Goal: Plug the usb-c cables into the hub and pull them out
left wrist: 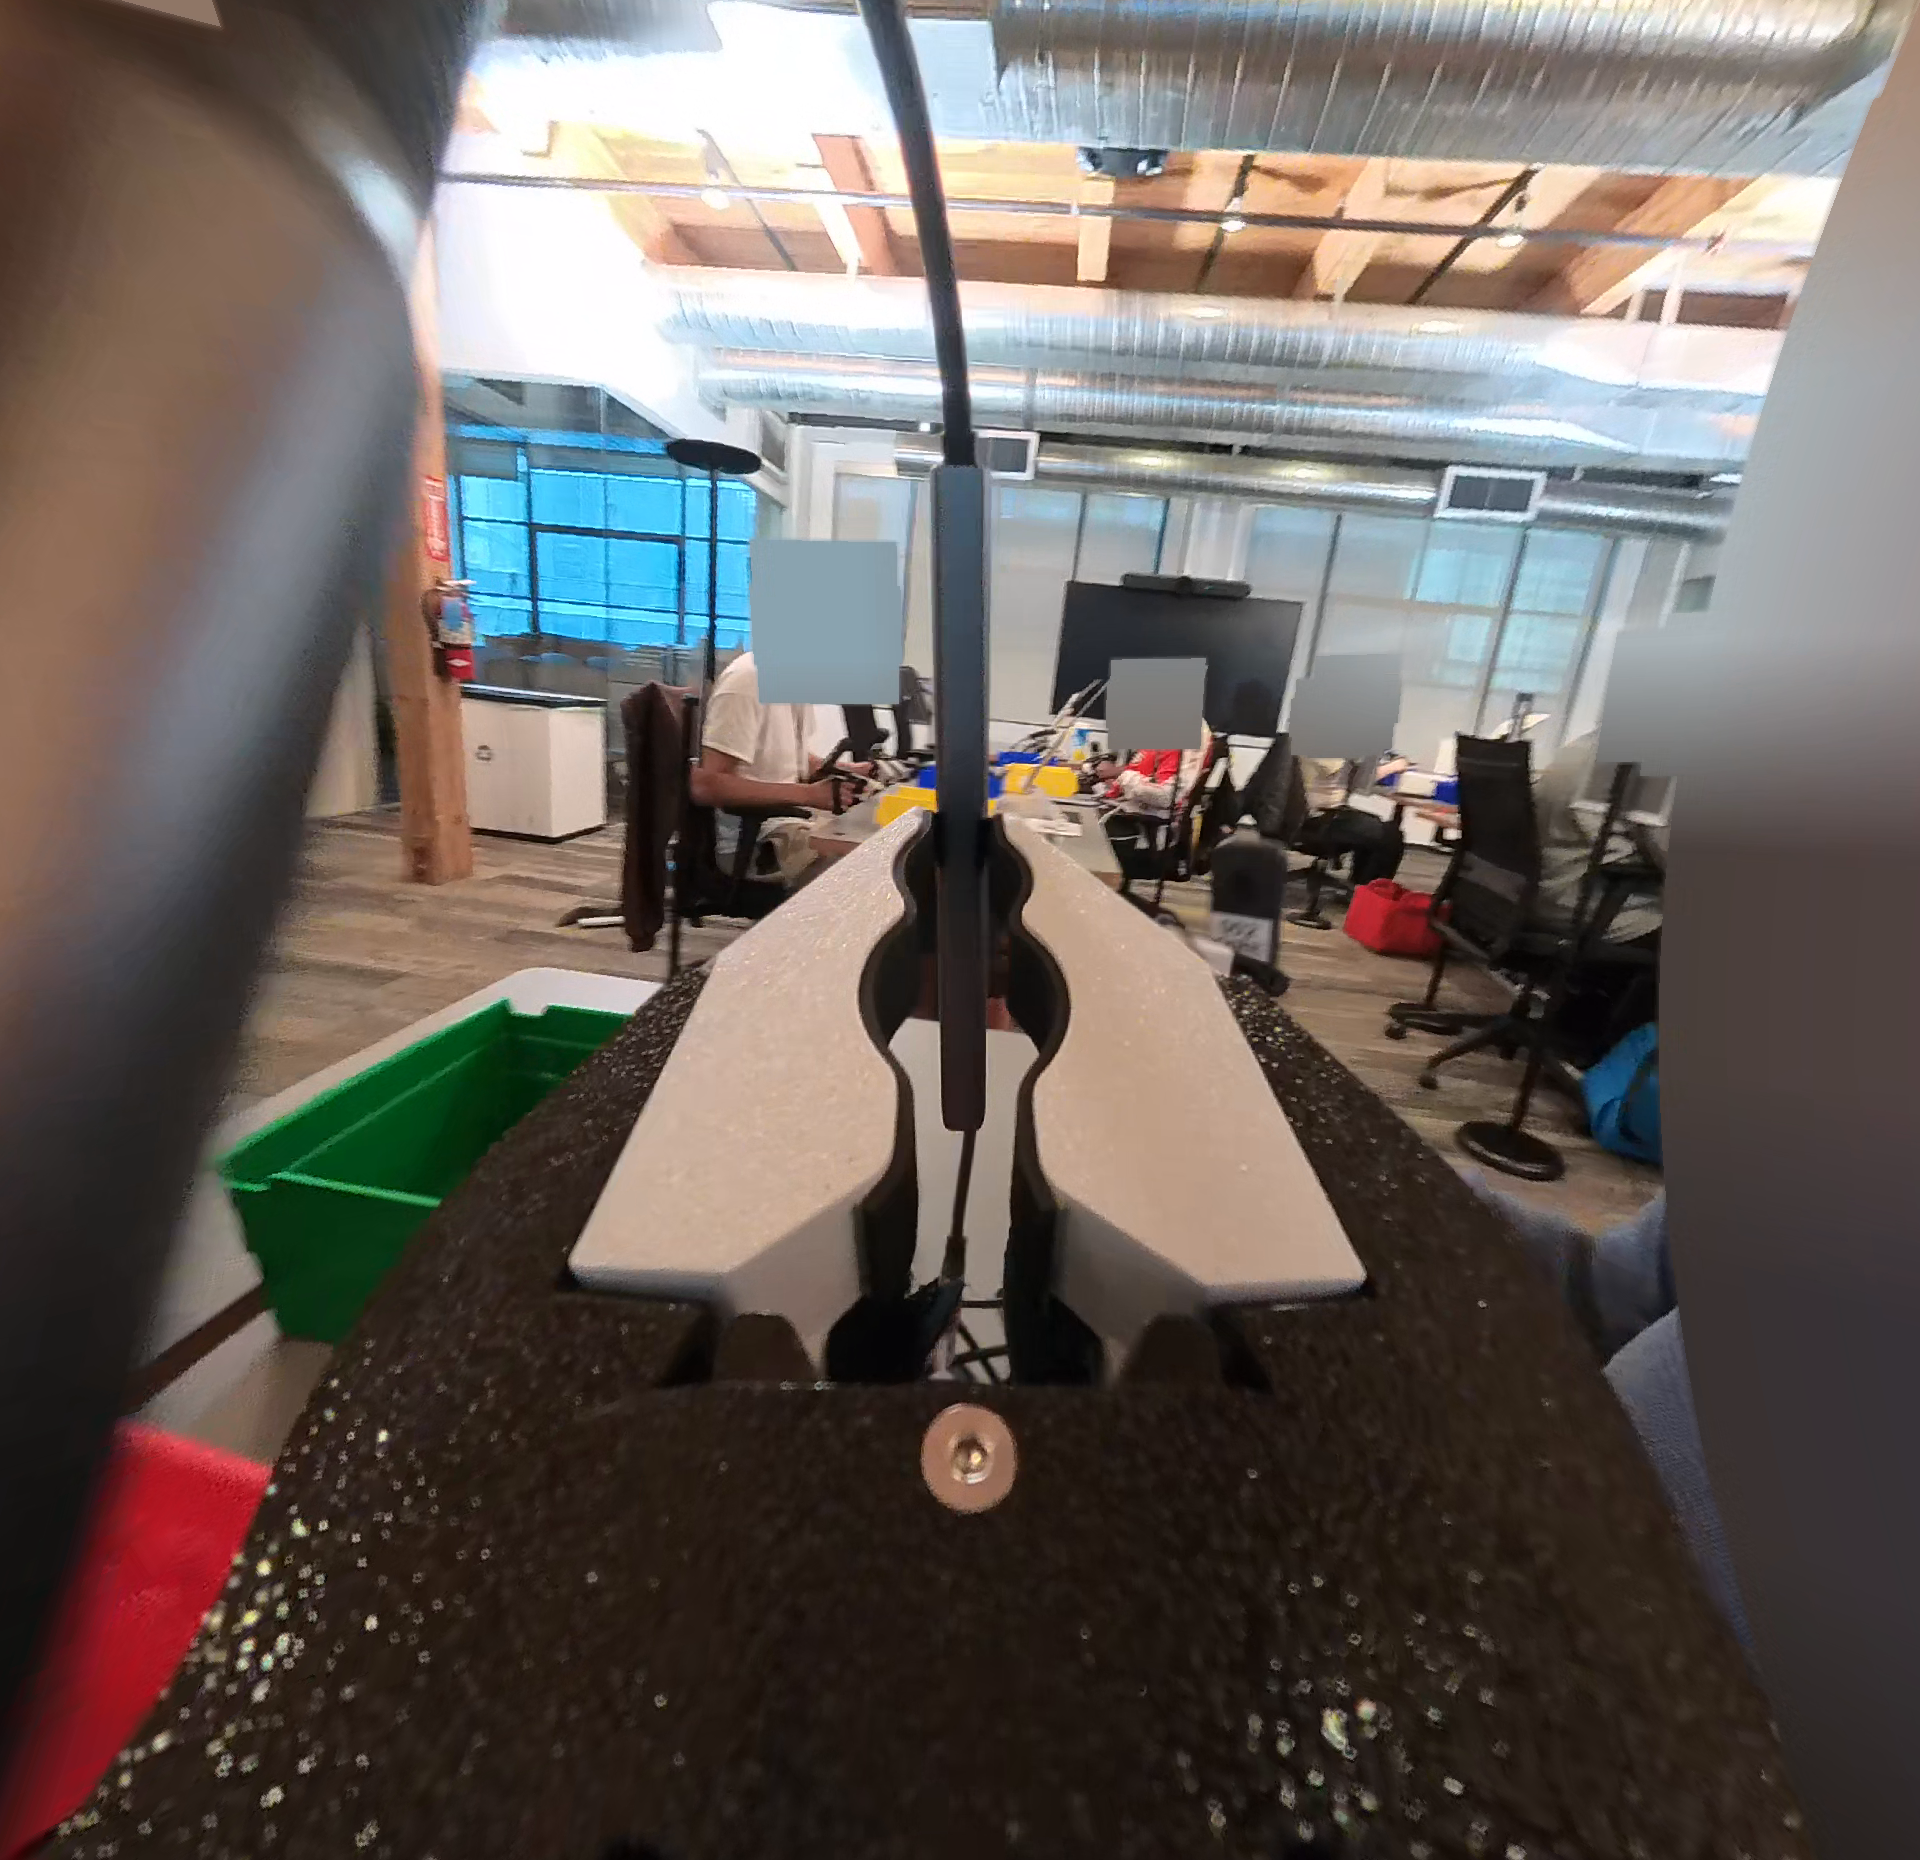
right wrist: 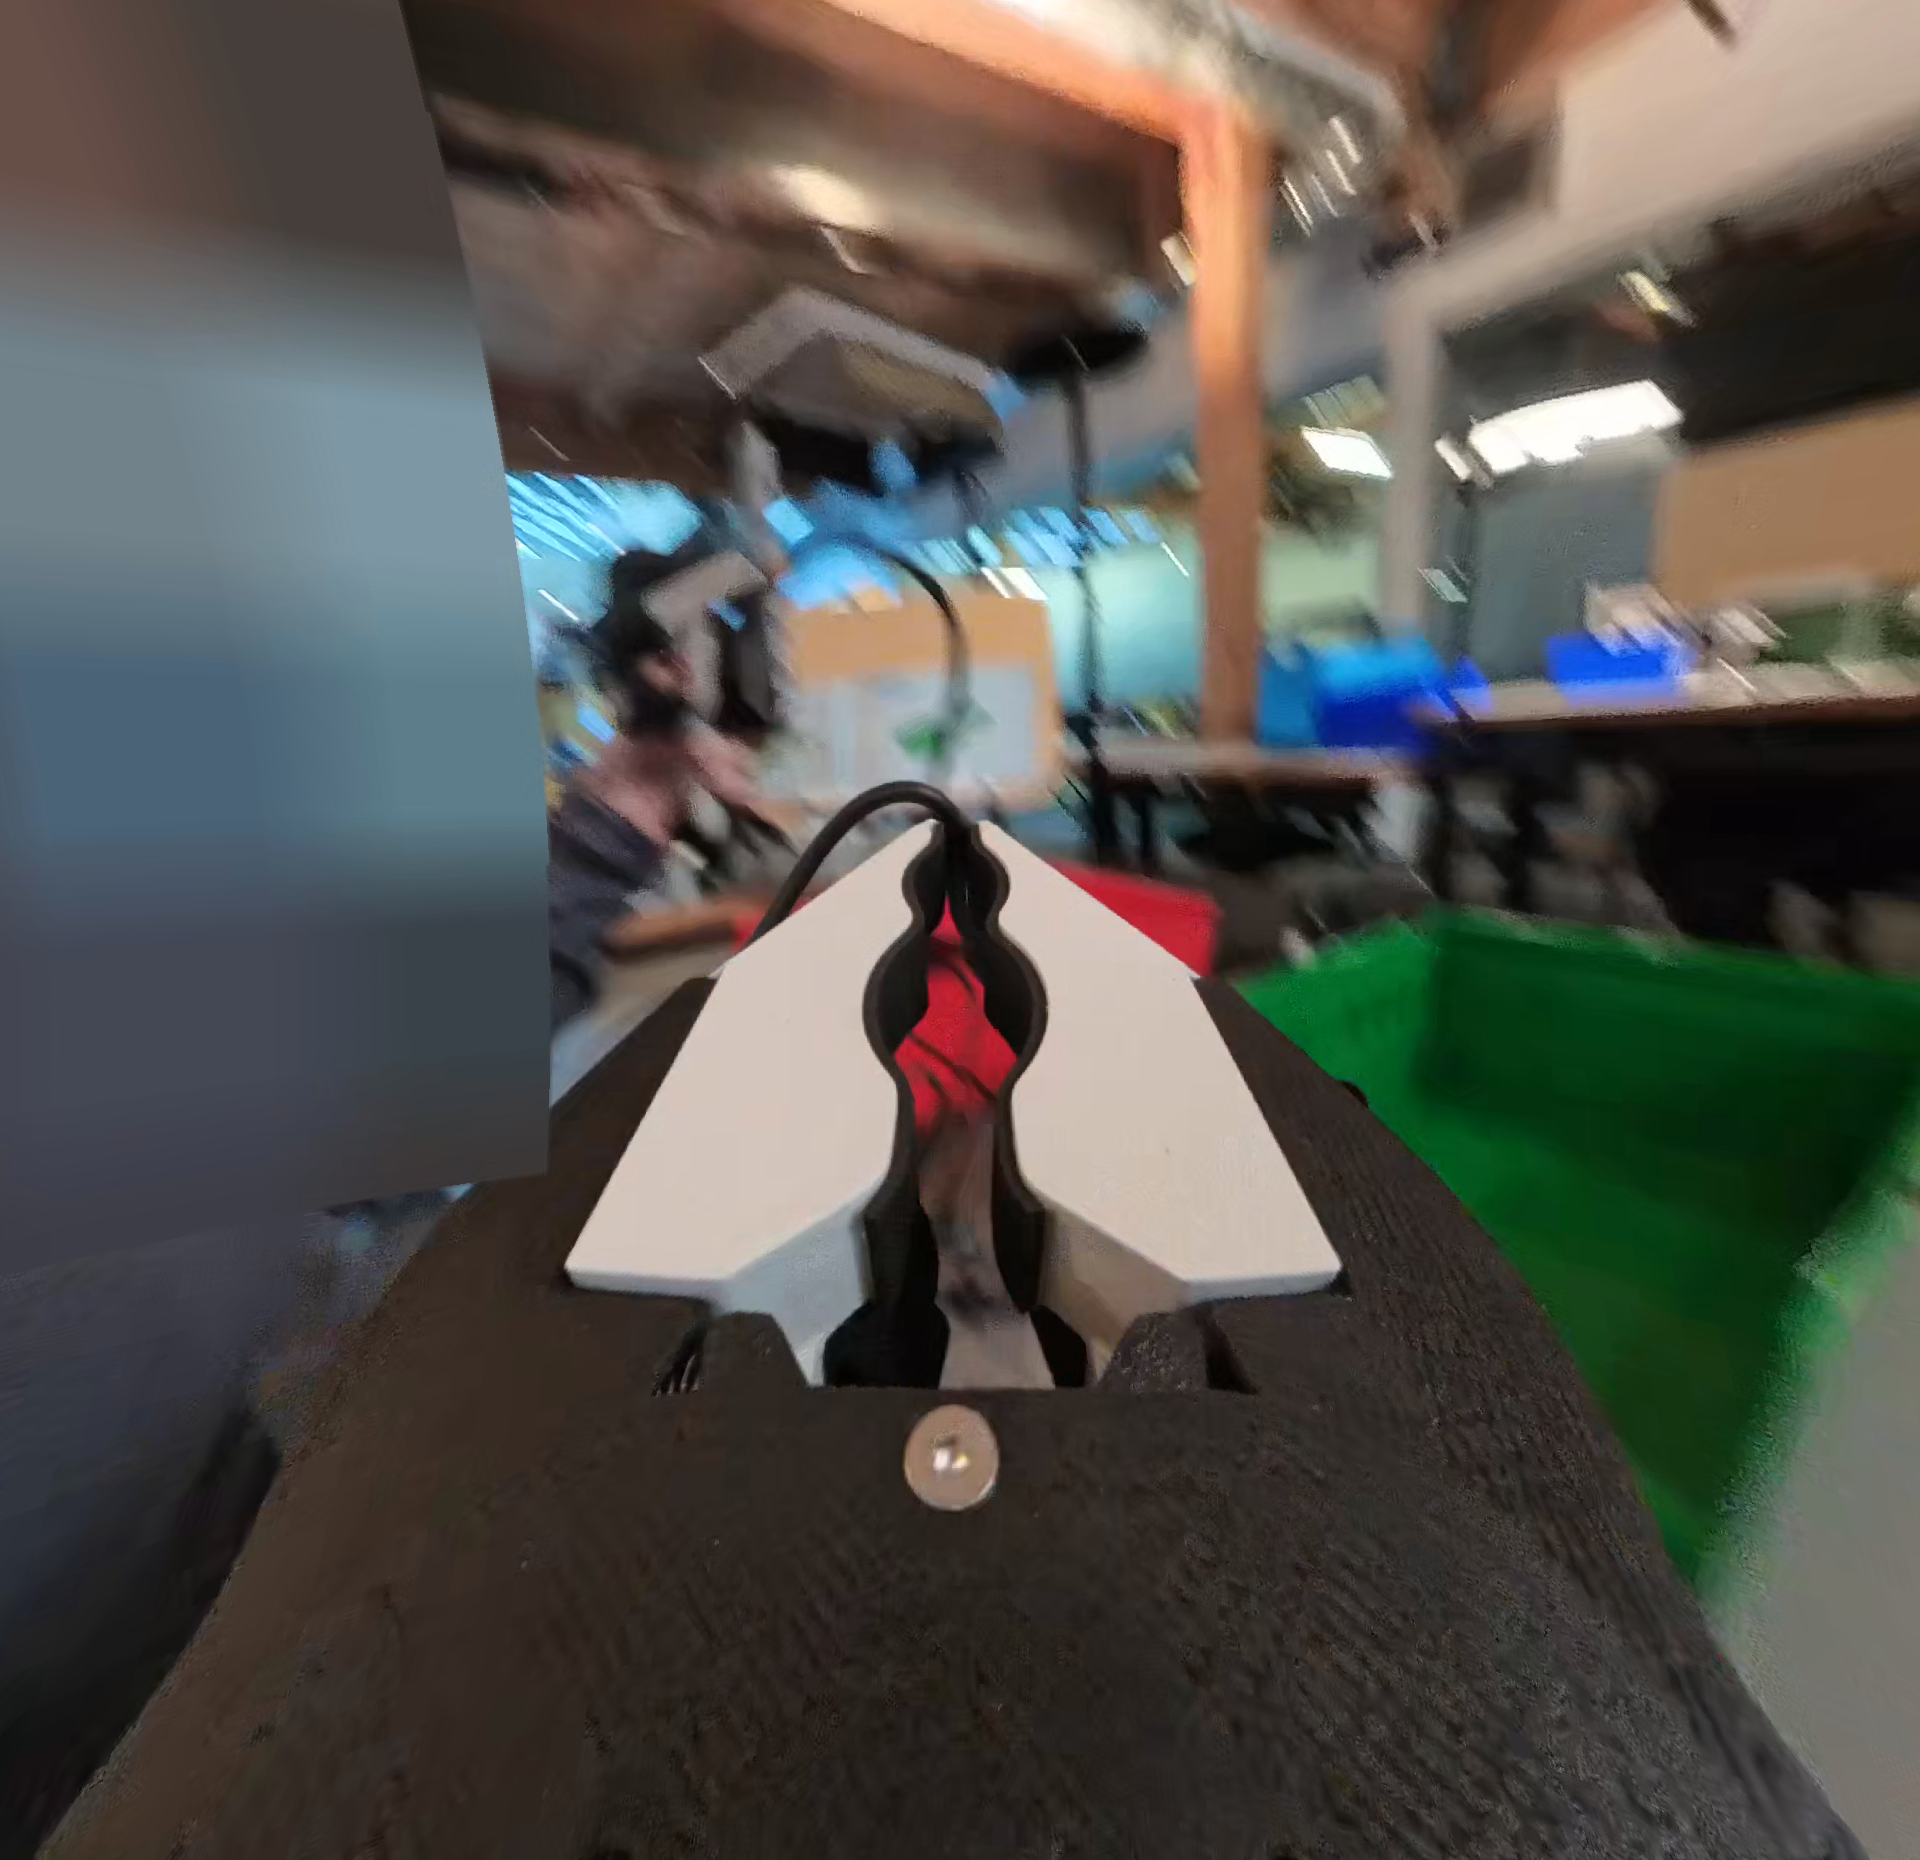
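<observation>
Between left fingers [left wrist: 904,979]: hub [left wrist: 958,771] pinched; right fingers [right wrist: 1122,1031] clamp cable [right wrist: 883,808].

The left claw [left wrist: 961,834] is clamped on a slim dark hub [left wrist: 958,771], seen edge-on and upright between its white fingers [left wrist: 790,1062]. A black cable [left wrist: 925,200] curves from the hub's top toward twelve o'clock. A green bin [left wrist: 384,1135] sits at nine o'clock on the white tabletop [left wrist: 208,1280]; a red patch [left wrist: 135,1602] lies at eight o'clock.
</observation>
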A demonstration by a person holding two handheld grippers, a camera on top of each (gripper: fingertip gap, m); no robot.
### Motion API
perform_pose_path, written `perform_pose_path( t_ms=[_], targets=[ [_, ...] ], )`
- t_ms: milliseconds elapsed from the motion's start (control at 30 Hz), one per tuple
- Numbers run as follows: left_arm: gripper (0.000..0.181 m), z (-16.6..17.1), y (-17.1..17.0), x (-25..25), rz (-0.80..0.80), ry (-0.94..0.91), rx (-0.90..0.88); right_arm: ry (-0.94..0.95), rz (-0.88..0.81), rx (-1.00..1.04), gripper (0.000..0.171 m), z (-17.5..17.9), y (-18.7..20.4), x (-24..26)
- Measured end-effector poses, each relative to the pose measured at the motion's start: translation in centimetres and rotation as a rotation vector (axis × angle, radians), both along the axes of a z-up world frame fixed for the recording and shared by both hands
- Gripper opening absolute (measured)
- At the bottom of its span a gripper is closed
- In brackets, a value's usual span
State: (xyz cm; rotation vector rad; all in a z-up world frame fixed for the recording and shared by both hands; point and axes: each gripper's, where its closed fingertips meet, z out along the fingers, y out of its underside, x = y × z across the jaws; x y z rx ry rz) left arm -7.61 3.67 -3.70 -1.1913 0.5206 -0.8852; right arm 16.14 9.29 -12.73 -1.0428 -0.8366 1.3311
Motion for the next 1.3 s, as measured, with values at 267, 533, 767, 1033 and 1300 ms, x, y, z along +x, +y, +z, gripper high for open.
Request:
perform_pose_path(
  t_ms=[267, 533, 767, 1033, 1300],
  targets=[
    [0.007, 1.3, -1.2, -3.7, 0.153, -0.012, 0.055, -1.063, -0.645, -0.173, 0.000, -14.9, 7.0, 10.9],
    [0.007, 2.2, -2.7, -5.7, 0.241, 0.000, 0.088, -1.527, -0.669, 0.018, 0.001, -19.1, 6.8, 12.8],
    [0.007, 2.4, -3.5, -6.7, 0.256, -0.001, 0.099, -1.725, -0.716, -0.066, 0.060, -16.4, 5.7, 16.1],
    [0.007, 2.9, -4.5, -8.1, 0.274, -0.026, 0.119, -0.939, -0.173, 0.017, 0.031, -5.3, -2.3, -3.8],
    [0.007, 3.1, -5.0, -8.1, 0.273, -0.020, 0.131, -1.116, -0.176, 0.169, 0.031, -11.4, -0.5, -16.2]
  ],
)
